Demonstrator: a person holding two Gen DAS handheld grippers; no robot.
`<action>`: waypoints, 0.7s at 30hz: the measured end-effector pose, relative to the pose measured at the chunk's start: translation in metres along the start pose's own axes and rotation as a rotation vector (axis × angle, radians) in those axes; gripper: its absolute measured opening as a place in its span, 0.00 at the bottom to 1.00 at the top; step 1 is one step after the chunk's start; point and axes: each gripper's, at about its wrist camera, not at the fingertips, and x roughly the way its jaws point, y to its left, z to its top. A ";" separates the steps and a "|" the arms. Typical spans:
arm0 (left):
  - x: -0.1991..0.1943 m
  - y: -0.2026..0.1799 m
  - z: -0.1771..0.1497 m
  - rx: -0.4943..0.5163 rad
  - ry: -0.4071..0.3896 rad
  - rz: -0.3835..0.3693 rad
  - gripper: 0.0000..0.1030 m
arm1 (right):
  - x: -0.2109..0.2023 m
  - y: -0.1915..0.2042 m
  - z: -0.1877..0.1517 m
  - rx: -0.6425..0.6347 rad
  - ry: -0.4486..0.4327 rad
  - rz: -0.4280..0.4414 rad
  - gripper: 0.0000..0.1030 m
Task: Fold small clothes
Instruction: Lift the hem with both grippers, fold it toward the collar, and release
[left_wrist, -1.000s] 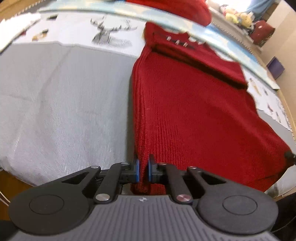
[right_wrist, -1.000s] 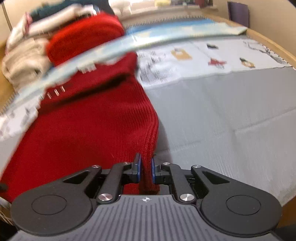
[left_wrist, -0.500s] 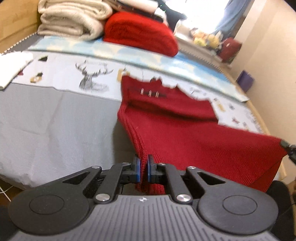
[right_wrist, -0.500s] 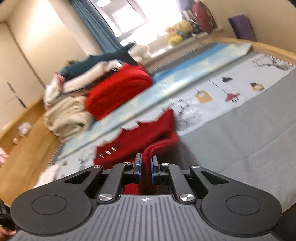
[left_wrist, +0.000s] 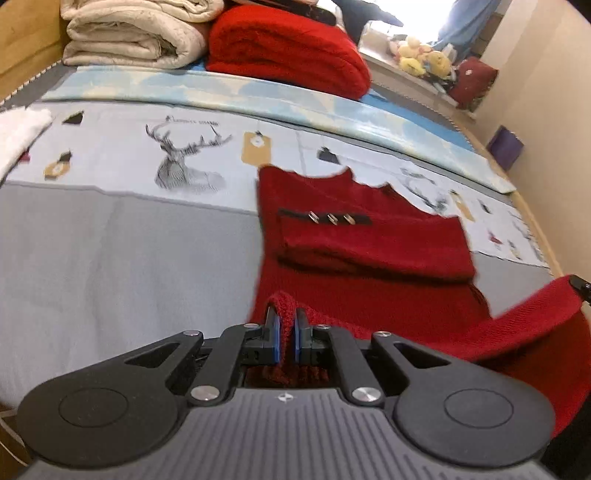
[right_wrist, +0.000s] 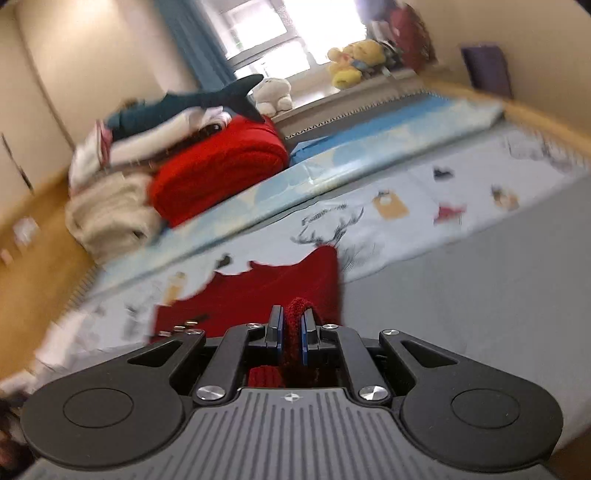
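Red knit sweater (left_wrist: 369, 236): far half flat on the bed (left_wrist: 110, 258), near hem raised. Left tongs (left_wrist: 285, 325) and right tongs (right_wrist: 291, 328) each pinch a hem corner. Risk: thick knit slipping out, or uneven carry skewing the fold.

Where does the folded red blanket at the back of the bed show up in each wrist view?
Left wrist: the red blanket sits top centre, right of the cream quilt.
Right wrist: the red blanket sits upper left, right of the cream quilt, with a shark toy above it.
Shared landmark: the deer print on the bedsheet, in front of the blanket.
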 end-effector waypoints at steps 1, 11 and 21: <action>0.010 0.004 0.008 0.004 0.001 0.012 0.07 | 0.013 -0.002 0.006 0.006 0.010 -0.005 0.08; 0.109 0.038 0.036 -0.120 0.102 0.045 0.07 | 0.119 -0.032 0.012 0.009 0.134 -0.112 0.08; 0.124 0.034 0.041 -0.134 0.136 0.093 0.15 | 0.156 -0.045 0.000 0.039 0.232 -0.197 0.09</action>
